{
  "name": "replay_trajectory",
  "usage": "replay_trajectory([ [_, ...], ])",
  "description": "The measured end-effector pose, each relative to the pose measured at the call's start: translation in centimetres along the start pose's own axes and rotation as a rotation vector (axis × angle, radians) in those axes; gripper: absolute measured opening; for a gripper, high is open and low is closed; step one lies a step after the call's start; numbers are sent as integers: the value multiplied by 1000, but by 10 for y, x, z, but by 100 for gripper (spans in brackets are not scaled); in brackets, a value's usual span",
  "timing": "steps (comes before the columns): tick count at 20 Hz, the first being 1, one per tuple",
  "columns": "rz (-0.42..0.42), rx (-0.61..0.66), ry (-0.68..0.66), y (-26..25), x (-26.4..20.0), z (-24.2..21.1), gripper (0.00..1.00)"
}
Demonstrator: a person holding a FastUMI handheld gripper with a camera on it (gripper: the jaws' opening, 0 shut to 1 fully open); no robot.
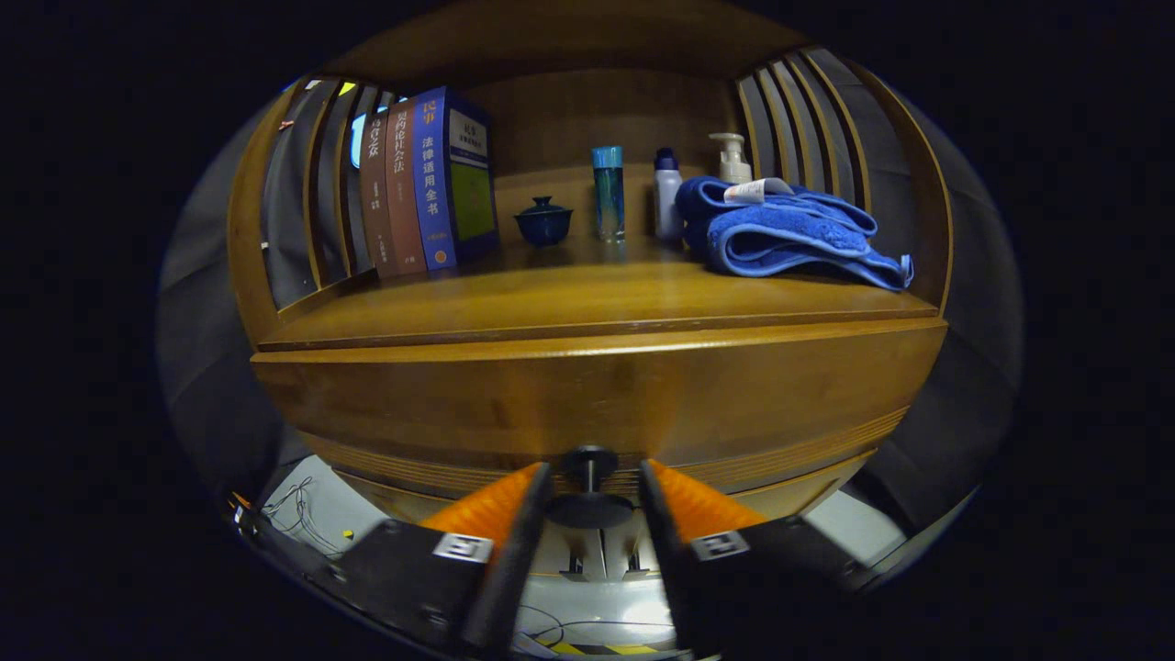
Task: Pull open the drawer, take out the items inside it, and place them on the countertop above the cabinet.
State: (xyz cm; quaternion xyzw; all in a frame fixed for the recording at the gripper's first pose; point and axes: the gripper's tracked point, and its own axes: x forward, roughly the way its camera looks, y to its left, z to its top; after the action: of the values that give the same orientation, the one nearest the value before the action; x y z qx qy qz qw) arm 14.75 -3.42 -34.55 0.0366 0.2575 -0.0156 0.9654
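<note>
**Fingers flank the drawer knob**

The wooden cabinet (597, 386) stretches wide ahead of the gripper, its countertop (587, 308) running across under an open shelf bay. Below that sits the drawer (597, 404), a broad front panel, and it looks closed, flush with the cabinet face. On the countertop, a folded blue towel (780, 234) lies at the right, a white tag on top of it. At the left stand three books (427, 184), upright and leaning together against the slatted side. Between books and towel, toward the back, stands a row: a dark blue lidded cup (542, 221), a tall blue bottle (607, 193), a white bottle with a dark cap (667, 195), and a pump dispenser (733, 158) just behind the towel. Down low, the dark knob (589, 482) juts from the drawer front. The gripper (592, 482) has its fingers narrowly apart, one on each side of the knob; whether they actually press on it cannot be told.
</note>
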Motion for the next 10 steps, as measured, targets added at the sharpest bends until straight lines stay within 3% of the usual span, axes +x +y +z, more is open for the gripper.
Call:
replay_trajectory([
  [1, 0, -5, 6, -3, -7, 3, 52],
  [5, 4, -21, 14, -4, -11, 3, 32],
  [10, 2, -18, 26, -4, -16, 2, 32],
])
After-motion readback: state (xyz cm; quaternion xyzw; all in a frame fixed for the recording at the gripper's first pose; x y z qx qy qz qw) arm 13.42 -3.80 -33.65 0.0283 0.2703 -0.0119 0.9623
